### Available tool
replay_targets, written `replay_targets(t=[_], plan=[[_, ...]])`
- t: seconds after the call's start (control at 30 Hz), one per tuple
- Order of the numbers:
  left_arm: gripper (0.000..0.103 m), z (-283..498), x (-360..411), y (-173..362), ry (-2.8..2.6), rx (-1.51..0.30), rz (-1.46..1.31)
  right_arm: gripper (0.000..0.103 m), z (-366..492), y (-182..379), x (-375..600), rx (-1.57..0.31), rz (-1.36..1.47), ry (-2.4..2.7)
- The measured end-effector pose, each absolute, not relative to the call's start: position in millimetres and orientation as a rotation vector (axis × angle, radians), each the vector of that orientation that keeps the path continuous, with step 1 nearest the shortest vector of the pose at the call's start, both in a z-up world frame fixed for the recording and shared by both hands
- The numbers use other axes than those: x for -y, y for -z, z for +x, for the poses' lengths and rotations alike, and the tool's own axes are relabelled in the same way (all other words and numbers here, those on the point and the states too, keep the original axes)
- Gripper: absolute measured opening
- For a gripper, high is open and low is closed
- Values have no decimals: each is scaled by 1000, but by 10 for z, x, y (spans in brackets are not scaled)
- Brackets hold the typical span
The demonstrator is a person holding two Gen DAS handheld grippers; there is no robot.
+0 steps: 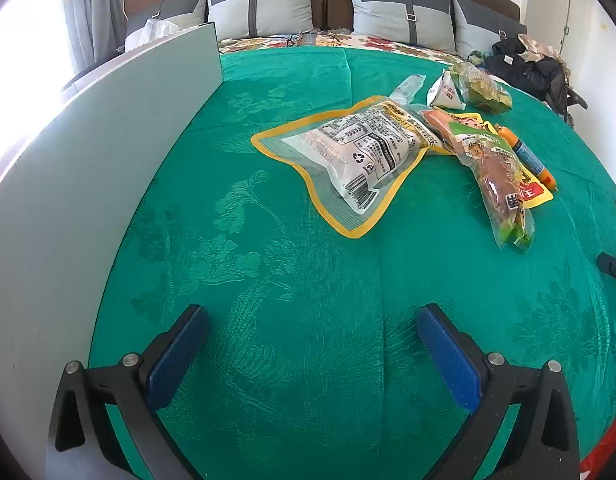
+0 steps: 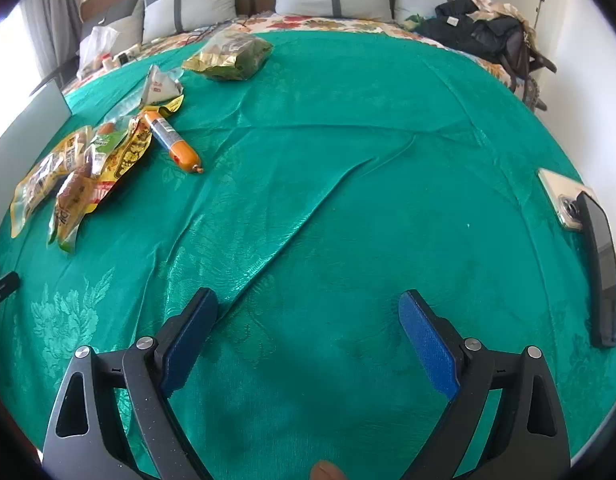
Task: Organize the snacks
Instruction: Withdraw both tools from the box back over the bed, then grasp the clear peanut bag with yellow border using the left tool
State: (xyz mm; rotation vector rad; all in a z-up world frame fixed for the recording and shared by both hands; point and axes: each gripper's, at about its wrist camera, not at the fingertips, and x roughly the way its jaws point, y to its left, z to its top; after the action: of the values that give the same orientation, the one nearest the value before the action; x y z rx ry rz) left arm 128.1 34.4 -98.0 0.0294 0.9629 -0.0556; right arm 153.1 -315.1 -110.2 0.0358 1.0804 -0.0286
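A: Both grippers are spread wide and hold nothing. Where are the snacks?

B: In a pile on the green cover [image 1: 308, 280]. The yellow-edged pouch [image 1: 355, 160] lies ahead and slightly right of the left gripper [image 1: 311, 344], long axis diagonal. The right gripper [image 2: 308, 340] is farther.

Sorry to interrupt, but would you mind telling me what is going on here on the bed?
A person is sorting snacks on a green patterned bedspread with two handheld grippers. Both the left gripper and the right gripper hang open and empty above bare cloth. The yellow-edged clear pouch, orange sausage stick and green leafy packet lie untouched in a loose pile.
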Motion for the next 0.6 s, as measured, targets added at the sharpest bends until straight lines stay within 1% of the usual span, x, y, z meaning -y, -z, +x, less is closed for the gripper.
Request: replay_targets(t=[0.43, 0.6], plan=[[103, 1275, -350, 975, 55, -965, 27, 94, 1527, 1100, 3134, -1076, 34, 29], [103, 1285, -369, 953, 60, -1005, 31, 94, 1506, 1101, 3121, -1061, 32, 29]])
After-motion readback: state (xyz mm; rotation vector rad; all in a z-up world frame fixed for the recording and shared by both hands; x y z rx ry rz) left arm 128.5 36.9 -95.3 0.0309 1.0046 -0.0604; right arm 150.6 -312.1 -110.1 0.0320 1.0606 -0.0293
